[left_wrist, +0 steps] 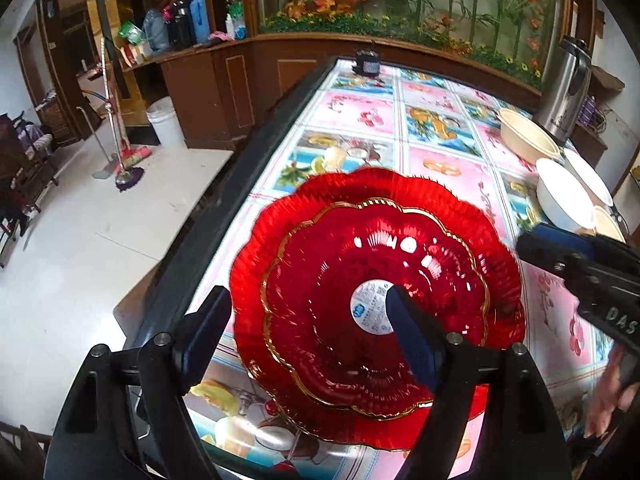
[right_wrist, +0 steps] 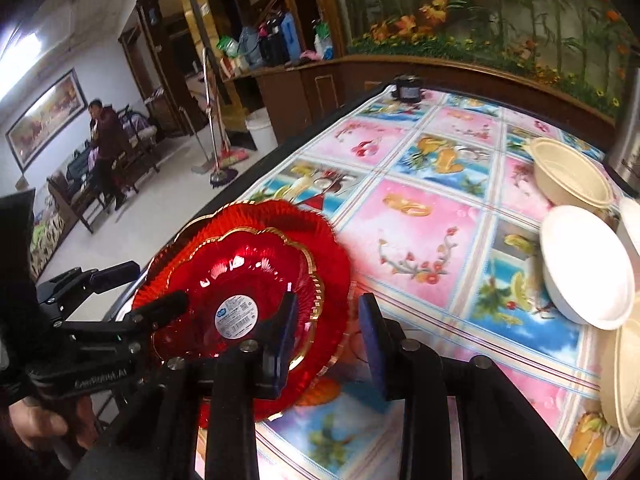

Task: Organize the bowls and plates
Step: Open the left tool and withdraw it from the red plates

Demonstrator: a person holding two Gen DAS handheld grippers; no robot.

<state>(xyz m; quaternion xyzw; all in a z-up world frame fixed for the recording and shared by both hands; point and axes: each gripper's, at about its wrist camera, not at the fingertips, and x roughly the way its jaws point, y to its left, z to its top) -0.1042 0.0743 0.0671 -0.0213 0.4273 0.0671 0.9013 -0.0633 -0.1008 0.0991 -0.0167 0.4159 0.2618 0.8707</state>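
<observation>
A small red glass plate with a gold rim lies stacked on a larger red ruffled plate near the table's left edge. My left gripper is open wide just above them, one finger over the white label at the centre, the other past the left rim. My right gripper is open at the stack's right rim, its pads apart from the glass. A beige bowl and a white bowl stand to the right.
The fruit-print tablecloth covers a long table with a black edge. More beige bowls stack at the right. A steel kettle stands behind the bowls, a black device at the far end. A person sits far left.
</observation>
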